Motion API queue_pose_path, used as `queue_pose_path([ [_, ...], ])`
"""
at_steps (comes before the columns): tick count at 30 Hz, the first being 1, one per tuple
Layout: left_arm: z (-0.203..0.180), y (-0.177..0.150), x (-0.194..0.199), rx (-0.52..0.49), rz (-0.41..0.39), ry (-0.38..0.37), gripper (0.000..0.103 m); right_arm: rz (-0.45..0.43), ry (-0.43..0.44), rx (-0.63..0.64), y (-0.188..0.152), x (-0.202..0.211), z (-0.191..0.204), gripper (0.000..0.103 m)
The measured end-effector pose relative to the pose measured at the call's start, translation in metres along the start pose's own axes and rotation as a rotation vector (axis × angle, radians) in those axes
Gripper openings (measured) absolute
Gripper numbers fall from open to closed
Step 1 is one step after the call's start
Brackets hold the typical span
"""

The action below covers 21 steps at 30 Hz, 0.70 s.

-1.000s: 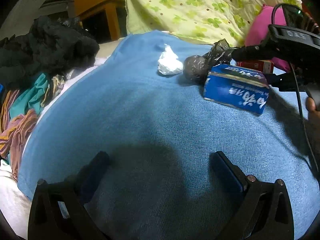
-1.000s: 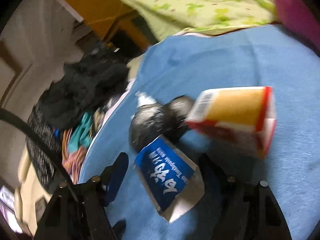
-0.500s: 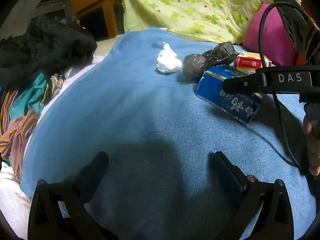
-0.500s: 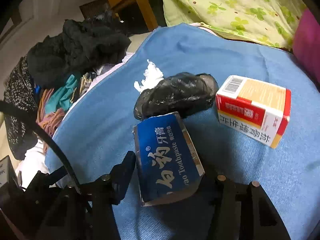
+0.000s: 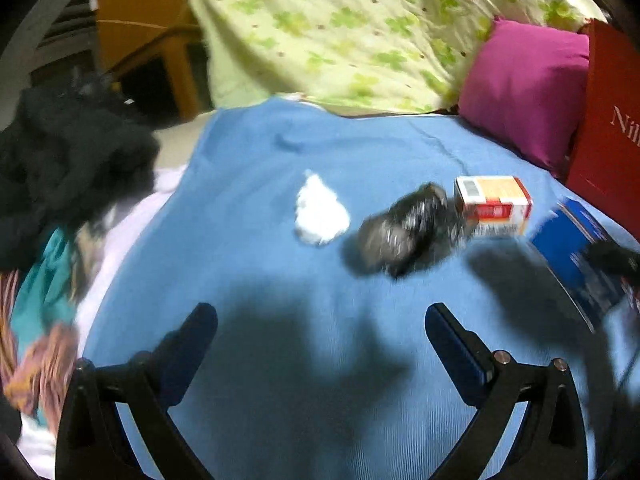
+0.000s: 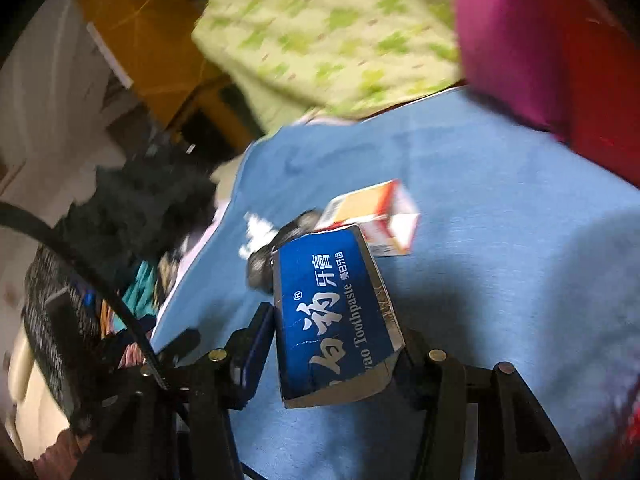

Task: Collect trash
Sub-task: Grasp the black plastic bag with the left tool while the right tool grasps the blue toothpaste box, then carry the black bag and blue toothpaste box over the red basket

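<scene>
right gripper [image 6: 332, 344]: fingers clamped on either side of the blue toothpaste box [image 6: 332, 316], the jaws having just been closing onto it; the box stands up between the pads, clear of the blue cloth [image 6: 500, 280], its far end tilted away from the camera. beyond the box's far end lies the red and white box [image 6: 384, 220]; left of that, partly hidden by the toothpaste box, the black bag [image 6: 276, 248] and the white tissue [image 6: 256, 232].

left gripper [image 5: 320, 320]: fingers wide apart, nothing between them, hovering over bare blue cloth [image 5: 240, 240]. ahead of the fingertips, in a row from left to right: white tissue [image 5: 320, 212], black bag [image 5: 404, 232], red and white box [image 5: 492, 204], the bag touching the box. far right of the right finger, the toothpaste box [image 5: 568, 256] shows with a dark finger [image 5: 612, 258] of the right gripper on it.

behind the cloth: green patterned quilt [image 5: 360, 28], pink pillow [image 5: 524, 88], red bag [image 5: 608, 120]. left of the left finger, a clothes pile [image 5: 60, 168].
</scene>
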<state>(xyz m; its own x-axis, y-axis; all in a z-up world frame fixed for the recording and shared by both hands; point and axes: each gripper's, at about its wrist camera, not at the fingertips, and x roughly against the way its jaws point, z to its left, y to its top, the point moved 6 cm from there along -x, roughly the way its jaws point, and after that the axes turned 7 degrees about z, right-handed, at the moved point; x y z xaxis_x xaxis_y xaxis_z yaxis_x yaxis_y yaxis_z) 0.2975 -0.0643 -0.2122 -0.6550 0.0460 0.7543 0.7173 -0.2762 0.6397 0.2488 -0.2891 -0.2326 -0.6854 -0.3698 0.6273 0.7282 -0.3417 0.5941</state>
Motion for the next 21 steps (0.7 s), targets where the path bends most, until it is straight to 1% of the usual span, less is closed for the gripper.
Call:
queue_pose_path([
  [2, -0.011, 0.021, -0.017, -0.06, 0.012, -0.038, 0.103, -0.022, -0.041, 0.005, 0.002, 0.002, -0.003, 0.057],
  [3, -0.016, 0.025, -0.021, -0.081, 0.023, -0.059, 0.103, -0.03, -0.052, 0.006, 0.003, 0.002, -0.004, 0.057],
  [5, -0.029, 0.039, -0.039, -0.122, 0.068, -0.123, 0.103, -0.033, -0.057, 0.003, 0.005, 0.001, -0.008, 0.057],
  [9, -0.046, 0.054, -0.058, -0.17, 0.101, -0.195, 0.103, -0.031, -0.066, -0.016, 0.009, 0.001, -0.019, 0.057],
  [10, -0.051, 0.056, -0.063, -0.19, 0.116, -0.2, 0.103, -0.031, -0.06, -0.019, 0.01, 0.001, -0.02, 0.057],
  [12, -0.056, 0.06, -0.072, -0.215, 0.13, -0.172, 0.103, -0.037, -0.053, -0.023, 0.009, 0.001, -0.021, 0.057],
  [14, -0.06, 0.062, -0.08, -0.21, 0.152, -0.192, 0.102, -0.042, -0.047, -0.022, 0.008, 0.001, -0.02, 0.057],
  [15, -0.062, 0.06, -0.084, -0.206, 0.168, -0.203, 0.099, -0.043, -0.045, -0.02, 0.008, 0.001, -0.019, 0.057],
  [16, -0.062, 0.059, -0.088, -0.202, 0.184, -0.213, 0.085, -0.045, -0.045, -0.017, 0.008, 0.001, -0.018, 0.057],
  [17, -0.063, 0.056, -0.093, -0.195, 0.214, -0.225, 0.058, -0.046, -0.044, -0.016, 0.008, 0.001, -0.018, 0.057],
  [18, -0.063, 0.054, -0.098, -0.189, 0.237, -0.229, 0.052, -0.049, -0.043, -0.014, 0.008, 0.001, -0.018, 0.057],
  [19, -0.063, 0.049, -0.102, -0.173, 0.261, -0.233, 0.05, -0.056, -0.044, -0.01, 0.008, 0.002, -0.017, 0.057],
  [21, -0.061, 0.046, -0.096, -0.162, 0.23, -0.212, 0.046, -0.073, -0.046, 0.002, 0.008, 0.005, -0.015, 0.057],
])
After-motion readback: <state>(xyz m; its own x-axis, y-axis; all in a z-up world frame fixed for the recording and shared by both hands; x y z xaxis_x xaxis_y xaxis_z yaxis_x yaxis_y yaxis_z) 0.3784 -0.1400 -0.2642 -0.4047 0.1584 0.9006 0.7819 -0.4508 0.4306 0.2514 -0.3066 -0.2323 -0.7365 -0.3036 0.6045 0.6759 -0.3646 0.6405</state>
